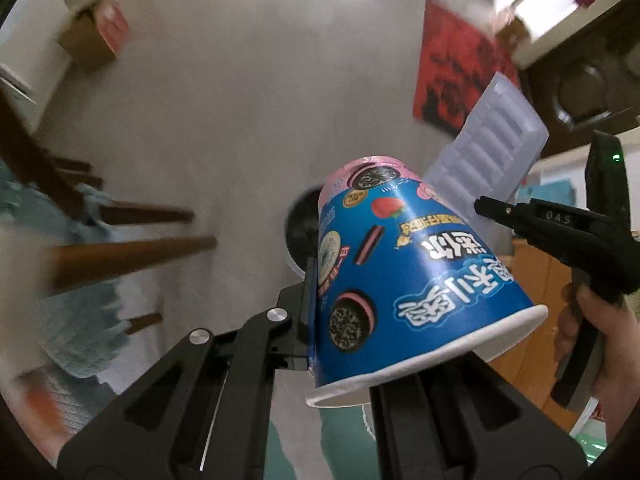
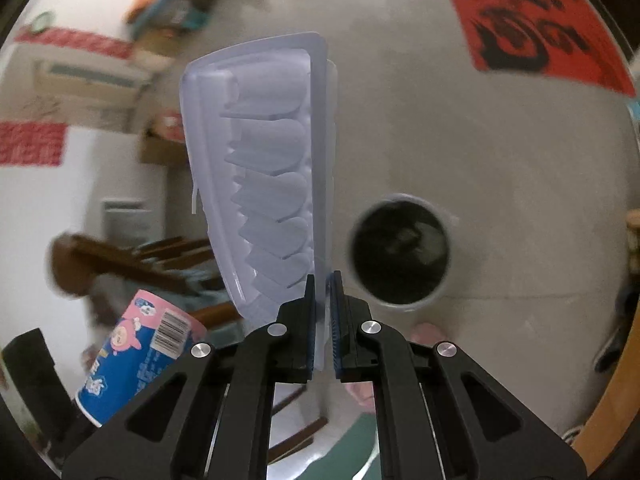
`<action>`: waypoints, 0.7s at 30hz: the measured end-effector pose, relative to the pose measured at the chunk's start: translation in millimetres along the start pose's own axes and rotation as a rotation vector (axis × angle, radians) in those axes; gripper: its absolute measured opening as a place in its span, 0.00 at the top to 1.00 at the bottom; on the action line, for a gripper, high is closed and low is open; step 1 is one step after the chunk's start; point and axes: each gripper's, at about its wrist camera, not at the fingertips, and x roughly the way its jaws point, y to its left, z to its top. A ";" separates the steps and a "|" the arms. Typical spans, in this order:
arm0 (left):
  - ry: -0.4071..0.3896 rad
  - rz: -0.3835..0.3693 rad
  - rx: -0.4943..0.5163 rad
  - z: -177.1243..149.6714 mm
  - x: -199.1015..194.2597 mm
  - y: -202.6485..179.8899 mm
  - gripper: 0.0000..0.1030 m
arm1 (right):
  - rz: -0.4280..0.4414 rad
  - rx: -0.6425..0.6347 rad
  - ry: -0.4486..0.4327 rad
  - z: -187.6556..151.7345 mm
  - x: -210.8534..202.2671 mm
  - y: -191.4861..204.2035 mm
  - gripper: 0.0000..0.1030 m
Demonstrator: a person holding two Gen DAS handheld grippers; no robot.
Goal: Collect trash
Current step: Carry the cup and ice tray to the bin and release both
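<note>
My left gripper [image 1: 352, 312] is shut on a blue and pink cookie cup [image 1: 396, 268], held above the floor with its white rim toward the camera. The cup also shows in the right wrist view [image 2: 140, 352] at the lower left. My right gripper [image 2: 323, 320] is shut on the edge of a clear plastic cookie tray [image 2: 264, 168], which stands up from the fingers. The tray [image 1: 488, 156] and the right gripper [image 1: 484, 206] show at the right of the left wrist view. A round bin with a black liner [image 2: 400, 252] stands on the floor below; the cup partly hides it in the left wrist view [image 1: 302, 232].
Brown wooden chair legs [image 1: 132, 252] and a teal cloth [image 1: 80, 320] are at the left. A red paper with black writing [image 2: 536, 24] lies on the grey floor. A cardboard box [image 1: 94, 36] sits by the far wall. A wooden table edge [image 2: 612, 412] is at the right.
</note>
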 end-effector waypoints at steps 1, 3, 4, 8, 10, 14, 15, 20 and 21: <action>0.045 0.018 0.012 5.9 37.3 -3.0 0.99 | -0.017 0.022 0.011 3.2 19.6 -15.5 0.93; 0.110 0.056 0.036 14.4 94.3 -6.5 0.99 | -0.037 0.054 0.023 9.7 60.4 -43.0 0.93; 0.141 0.064 0.043 18.1 127.3 -7.7 0.99 | -0.052 0.055 0.026 11.9 79.9 -53.5 0.93; 0.227 0.114 0.080 26.4 231.5 -8.4 0.99 | -0.116 0.058 0.027 19.7 152.5 -84.5 0.92; 0.260 0.142 0.109 26.1 273.1 -9.9 0.96 | -0.151 0.053 0.028 18.4 182.9 -97.2 0.88; 0.304 0.273 0.205 13.0 338.0 -5.0 0.31 | -0.197 0.030 0.074 26.3 229.2 -119.5 0.77; 0.308 0.296 0.223 10.5 345.6 -4.8 0.31 | -0.200 0.023 0.087 26.2 236.1 -121.9 0.70; 0.296 0.285 0.188 1.6 326.0 8.2 0.26 | -0.217 -0.003 0.077 26.2 228.2 -119.9 0.54; 0.288 0.276 0.171 -0.9 313.3 14.0 0.26 | -0.210 0.006 0.075 25.1 224.2 -120.7 0.54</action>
